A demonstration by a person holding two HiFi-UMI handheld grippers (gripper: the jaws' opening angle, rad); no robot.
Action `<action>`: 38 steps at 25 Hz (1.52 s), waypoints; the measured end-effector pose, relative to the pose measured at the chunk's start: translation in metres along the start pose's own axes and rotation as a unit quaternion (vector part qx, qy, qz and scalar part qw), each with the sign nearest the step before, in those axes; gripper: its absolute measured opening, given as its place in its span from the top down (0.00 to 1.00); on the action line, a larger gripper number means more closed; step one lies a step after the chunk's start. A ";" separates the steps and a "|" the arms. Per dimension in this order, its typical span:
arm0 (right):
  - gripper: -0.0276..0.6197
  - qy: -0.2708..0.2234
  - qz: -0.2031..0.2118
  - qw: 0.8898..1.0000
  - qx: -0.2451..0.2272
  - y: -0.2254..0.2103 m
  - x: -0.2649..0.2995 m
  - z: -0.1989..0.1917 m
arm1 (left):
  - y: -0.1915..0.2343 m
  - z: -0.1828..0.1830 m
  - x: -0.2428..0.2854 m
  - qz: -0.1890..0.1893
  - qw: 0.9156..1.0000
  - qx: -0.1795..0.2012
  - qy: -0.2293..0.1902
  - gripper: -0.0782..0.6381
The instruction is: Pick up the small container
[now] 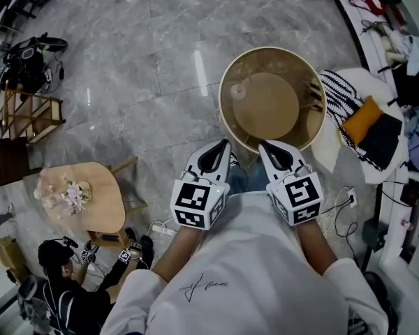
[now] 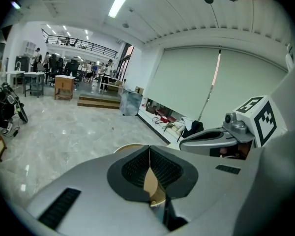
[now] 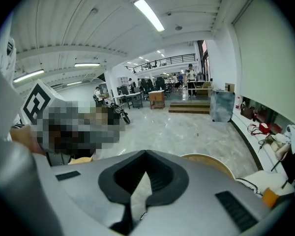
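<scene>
A small pale round container (image 1: 238,91) stands on the left part of a round wooden table with a raised rim (image 1: 227,121), straight ahead of me in the head view. My left gripper (image 1: 225,143) and right gripper (image 1: 262,145) hang side by side at the table's near rim, short of the container. Both point forward and downward. In the left gripper view the left gripper (image 2: 149,149) has its pads meeting at the tips with nothing between them. The right gripper (image 3: 146,152) is likewise shut and empty. Both gripper views hide the container behind the jaws.
A white chair (image 1: 387,169) with a striped cloth (image 1: 342,96) and an orange cushion (image 1: 363,119) stands right of the table. A low wooden table with flowers (image 1: 101,197), a crouching person (image 1: 63,285), a power strip (image 1: 164,229) and a wooden rack (image 1: 28,114) lie left.
</scene>
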State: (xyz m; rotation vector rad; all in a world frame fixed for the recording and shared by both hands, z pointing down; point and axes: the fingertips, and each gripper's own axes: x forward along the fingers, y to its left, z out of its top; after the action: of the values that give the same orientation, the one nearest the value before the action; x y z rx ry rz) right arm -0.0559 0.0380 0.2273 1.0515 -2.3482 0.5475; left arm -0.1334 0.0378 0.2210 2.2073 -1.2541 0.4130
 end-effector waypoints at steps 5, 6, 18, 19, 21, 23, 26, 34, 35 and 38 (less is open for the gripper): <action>0.93 0.005 0.002 1.000 -0.003 -0.008 0.003 -0.001 | 0.000 -0.001 0.006 0.003 1.000 -0.009 0.000 0.87; 0.93 0.007 0.003 1.000 -0.004 -0.009 0.004 -0.002 | 0.001 -0.001 0.007 0.003 1.000 -0.012 0.001 0.87; 0.93 0.029 0.038 0.998 -0.032 -0.013 0.020 -0.006 | 0.006 -0.008 0.019 0.008 0.999 -0.028 0.019 0.87; 0.93 0.032 0.039 0.998 -0.032 -0.015 0.020 -0.009 | 0.007 -0.009 0.021 0.009 0.999 -0.028 0.021 0.87; 0.93 0.036 0.040 0.998 -0.031 -0.018 0.021 -0.014 | 0.008 -0.012 0.023 0.011 0.999 -0.029 0.025 0.87; 0.93 0.041 0.041 0.998 -0.032 -0.021 0.022 -0.019 | 0.009 -0.015 0.025 0.013 0.999 -0.031 0.028 0.87; 0.93 0.048 0.045 0.997 -0.034 -0.022 0.023 -0.025 | 0.009 -0.019 0.028 0.015 0.999 -0.034 0.034 0.87; 0.93 0.048 0.065 0.996 -0.028 -0.031 0.036 -0.030 | 0.014 -0.023 0.041 0.027 0.998 -0.034 0.050 0.87; 0.93 0.049 0.069 0.996 -0.027 -0.032 0.038 -0.031 | 0.014 -0.023 0.042 0.029 0.998 -0.034 0.052 0.87; 0.93 0.049 0.081 0.995 -0.030 -0.034 0.043 -0.033 | 0.016 -0.022 0.046 0.037 0.997 -0.041 0.052 0.87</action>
State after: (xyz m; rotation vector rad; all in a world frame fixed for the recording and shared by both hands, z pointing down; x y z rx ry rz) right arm -0.0454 0.0105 0.2835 0.7943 -2.3593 0.5704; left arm -0.1236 0.0132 0.2671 2.0494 -1.2770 0.4903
